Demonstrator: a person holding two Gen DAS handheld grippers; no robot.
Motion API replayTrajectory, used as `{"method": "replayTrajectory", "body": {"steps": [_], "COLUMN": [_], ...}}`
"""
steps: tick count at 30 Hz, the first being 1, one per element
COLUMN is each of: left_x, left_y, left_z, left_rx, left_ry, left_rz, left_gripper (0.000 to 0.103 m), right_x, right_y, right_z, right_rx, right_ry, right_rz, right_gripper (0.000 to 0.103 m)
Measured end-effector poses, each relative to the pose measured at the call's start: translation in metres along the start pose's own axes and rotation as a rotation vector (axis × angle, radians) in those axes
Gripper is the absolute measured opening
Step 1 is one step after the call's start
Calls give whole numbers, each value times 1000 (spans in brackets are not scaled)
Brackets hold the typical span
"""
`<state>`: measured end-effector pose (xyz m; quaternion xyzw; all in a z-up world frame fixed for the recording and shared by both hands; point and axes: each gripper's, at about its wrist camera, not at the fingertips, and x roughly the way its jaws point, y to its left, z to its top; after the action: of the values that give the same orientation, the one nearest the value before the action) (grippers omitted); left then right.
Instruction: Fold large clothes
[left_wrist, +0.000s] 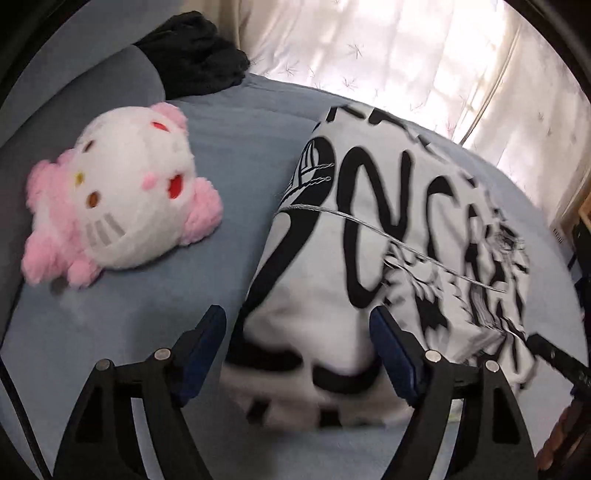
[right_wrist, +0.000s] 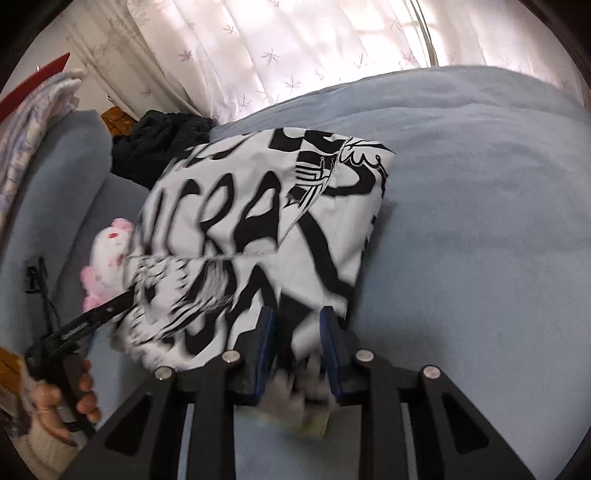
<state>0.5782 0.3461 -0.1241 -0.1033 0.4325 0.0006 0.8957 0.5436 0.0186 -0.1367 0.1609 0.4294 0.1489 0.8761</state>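
Black-and-white garment (left_wrist: 388, 229) half-folded on the blue bed (left_wrist: 236, 155).
Left gripper (left_wrist: 299, 332) jaws spread over it; right gripper (right_wrist: 297, 332) pinches its edge.

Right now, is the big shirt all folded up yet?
Nearly. The black-and-white shirt already lies doubled over on the blue bed. The right gripper has its near edge between its fingers; the left gripper is open. Squaring it into a neat bundle remains.

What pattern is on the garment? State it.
White garment with bold black lettering and graphics; clearest in the right wrist view.
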Motion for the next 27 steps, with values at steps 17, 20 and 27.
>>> {"method": "replayTrajectory", "body": {"steps": [17,20,27], "left_x": [-344,-398,-468], "left_y": [-91,-113,-159], "left_z": [-73,-102,-160], "left_rx": [61,70,128], "left_ry": [-138,-147,-151], "left_rz": [-23,-51,-102], "left_gripper": [84,85,90], "right_x": [-334,-385,-472], "right_y": [81,86,92], "right_z": [-81,-98,-155], "right_rx": [-92,-81,-179], "right_ry": [1,-1,-50], "right_rz": [94,101,65], "right_gripper": [34,34,34]}}
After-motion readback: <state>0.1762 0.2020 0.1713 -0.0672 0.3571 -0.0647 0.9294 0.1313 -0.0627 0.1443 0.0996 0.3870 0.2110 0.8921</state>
